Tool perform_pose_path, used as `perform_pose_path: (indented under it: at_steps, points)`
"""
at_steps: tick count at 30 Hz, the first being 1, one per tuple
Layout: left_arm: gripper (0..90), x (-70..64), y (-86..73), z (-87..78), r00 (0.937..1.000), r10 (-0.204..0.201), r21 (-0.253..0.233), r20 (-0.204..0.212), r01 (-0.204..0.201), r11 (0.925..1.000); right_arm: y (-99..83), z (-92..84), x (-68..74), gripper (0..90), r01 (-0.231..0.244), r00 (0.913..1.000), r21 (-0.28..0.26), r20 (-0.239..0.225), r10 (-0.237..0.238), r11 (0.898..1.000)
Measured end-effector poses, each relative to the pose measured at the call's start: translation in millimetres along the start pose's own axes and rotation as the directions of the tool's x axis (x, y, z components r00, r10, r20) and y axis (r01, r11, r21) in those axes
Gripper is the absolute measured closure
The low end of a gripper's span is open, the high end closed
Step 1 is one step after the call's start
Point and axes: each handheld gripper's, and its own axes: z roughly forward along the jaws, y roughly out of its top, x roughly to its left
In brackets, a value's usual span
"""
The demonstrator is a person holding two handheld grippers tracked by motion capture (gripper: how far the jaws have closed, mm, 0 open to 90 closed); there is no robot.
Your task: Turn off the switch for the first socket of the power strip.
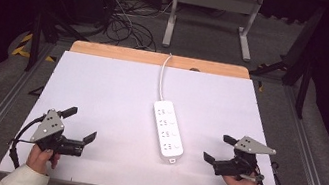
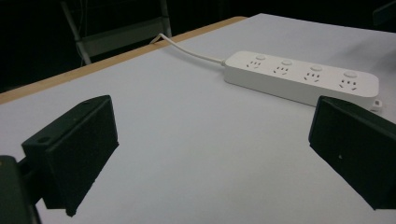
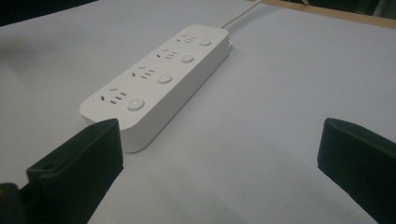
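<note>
High view: power strip (image 1: 168, 129) mid-table, left gripper (image 1: 80, 125) and right gripper (image 1: 218, 148) flanking it, both jaws wide, empty. Left gripper view: strip (image 2: 301, 77) ahead, untouched. Right gripper view: strip (image 3: 156, 81) near my left jaw. I judge pre-approach; next, close in on the strip.

Place: lab or test bay.
Evidence: white surface (image 1: 101, 92) on a metal-framed rig; loose cables (image 1: 123, 25) on grey floor (image 1: 203, 33); black-curtained surrounds; metal stand (image 1: 212, 9) behind.

No readable text, label or number on the power strip (image 1: 168, 128) or elsewhere
</note>
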Motion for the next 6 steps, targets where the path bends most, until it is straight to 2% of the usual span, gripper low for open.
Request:
perform_pose_path:
  at_steps: [4,6]
  points:
    - [1.3,0.6,-0.7,-0.4,0.9992,0.025,-0.014,-0.03,-0.025,0.9996,0.5,3.1,3.0,0.8,0.027,0.9996,0.024,0.003,-0.027,0.999]
    - [1.5,0.7,-1.1,0.1,0.9983,0.042,-0.019,-0.039,-0.043,0.9989,0.7,2.5,4.2,0.7,0.038,0.9993,0.008,0.006,-0.038,0.999]
